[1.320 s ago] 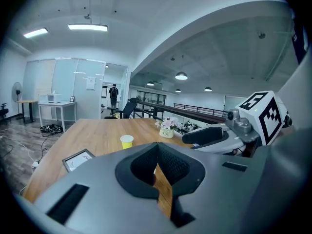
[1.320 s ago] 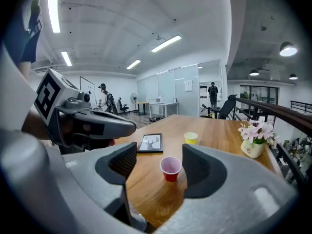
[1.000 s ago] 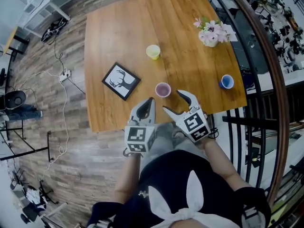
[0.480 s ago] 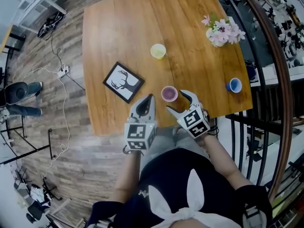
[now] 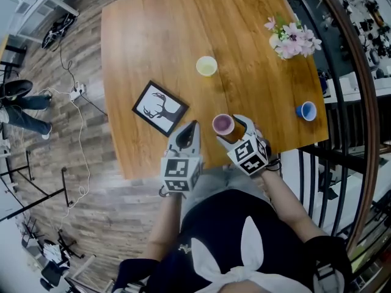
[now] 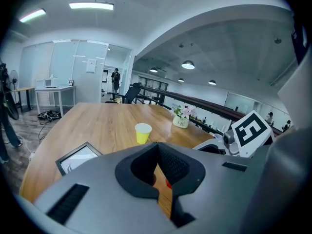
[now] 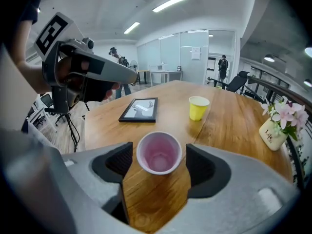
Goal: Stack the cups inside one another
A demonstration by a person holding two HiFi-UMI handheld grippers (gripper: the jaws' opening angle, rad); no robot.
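– Paper, it seems: the pink cup (image 5: 223,124) is likely weighing little and denting easily
– The left gripper (image 5: 188,136) is hanging pinched together, empty; right of it the cup is standing near the table's (image 5: 159,35) front edge, between the right gripper's (image 7: 159,161) wide jaws, untouched. Mid-wall, gently, is looking safest
– Surroundings?
– Smooth wood is carrying a yellow cup (image 5: 206,65) and a blue cup (image 5: 307,110) well apart; glass partitions (image 7: 185,50) are closing the room behind
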